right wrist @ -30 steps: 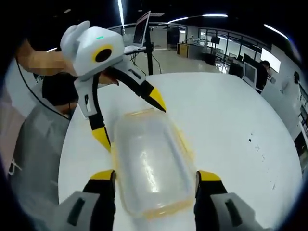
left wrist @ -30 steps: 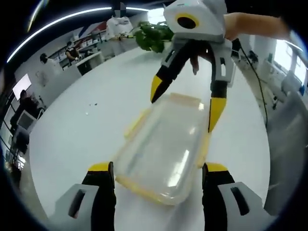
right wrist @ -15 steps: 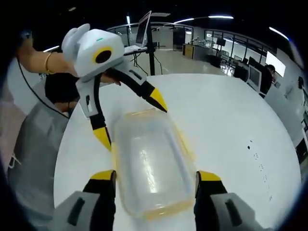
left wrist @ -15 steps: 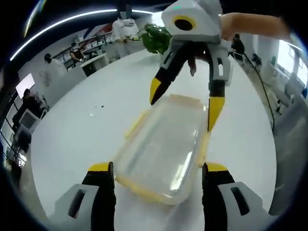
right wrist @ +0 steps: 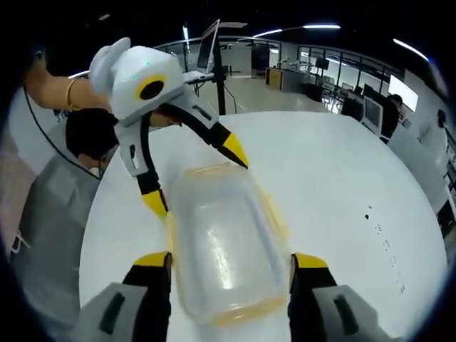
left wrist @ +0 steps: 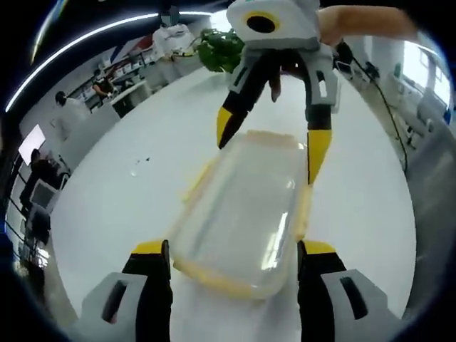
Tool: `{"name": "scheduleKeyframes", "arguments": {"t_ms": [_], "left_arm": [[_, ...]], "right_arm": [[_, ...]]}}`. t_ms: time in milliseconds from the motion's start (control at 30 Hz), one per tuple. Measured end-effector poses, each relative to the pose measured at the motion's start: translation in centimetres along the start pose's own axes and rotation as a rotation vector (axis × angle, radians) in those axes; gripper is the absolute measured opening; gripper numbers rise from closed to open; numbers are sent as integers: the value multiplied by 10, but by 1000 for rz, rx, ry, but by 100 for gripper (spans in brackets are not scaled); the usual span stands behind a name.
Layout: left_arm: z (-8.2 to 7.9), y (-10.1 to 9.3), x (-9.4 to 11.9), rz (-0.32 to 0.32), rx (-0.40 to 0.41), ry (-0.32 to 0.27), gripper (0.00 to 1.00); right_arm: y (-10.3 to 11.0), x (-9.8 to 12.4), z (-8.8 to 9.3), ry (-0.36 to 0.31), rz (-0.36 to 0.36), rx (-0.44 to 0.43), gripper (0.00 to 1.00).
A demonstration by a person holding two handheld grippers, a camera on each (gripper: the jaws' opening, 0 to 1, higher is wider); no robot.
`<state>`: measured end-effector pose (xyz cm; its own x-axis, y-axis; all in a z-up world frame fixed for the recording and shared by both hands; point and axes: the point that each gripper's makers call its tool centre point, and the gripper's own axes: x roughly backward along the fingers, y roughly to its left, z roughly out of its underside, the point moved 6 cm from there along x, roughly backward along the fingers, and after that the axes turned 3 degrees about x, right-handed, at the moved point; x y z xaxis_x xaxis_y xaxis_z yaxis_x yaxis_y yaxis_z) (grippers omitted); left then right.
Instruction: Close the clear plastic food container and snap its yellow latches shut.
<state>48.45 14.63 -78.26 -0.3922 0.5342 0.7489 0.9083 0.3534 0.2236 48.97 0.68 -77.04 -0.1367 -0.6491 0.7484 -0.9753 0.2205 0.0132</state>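
- No text, label, brand, number or sign can be read in either view.
- The distant screens and wall panels in the room are too small and blurred to make out any writing.
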Motion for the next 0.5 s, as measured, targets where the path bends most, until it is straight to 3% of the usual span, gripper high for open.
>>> {"name": "scheduleKeyframes", "arguments": {"t_ms": [33,67,167,300,500], "left_arm": [[2,-1,0,2,-20,14,68],[-1,-3,-1,10,26,-9,68],[-1,-3,0,9,41,-24,68],[-1,-4,3,5,79,-39,69],[9,-4,10,-33,90,-21,71]], "right_arm": [[1,0,0,-8,-2,-13,69],[3,-1,0,-22,-6,-20,72],[7,1,3,-20,16,-16,77],[6,8,5,-58,69,-55,78],[15,18,16,-47,102,-59,79]]}}
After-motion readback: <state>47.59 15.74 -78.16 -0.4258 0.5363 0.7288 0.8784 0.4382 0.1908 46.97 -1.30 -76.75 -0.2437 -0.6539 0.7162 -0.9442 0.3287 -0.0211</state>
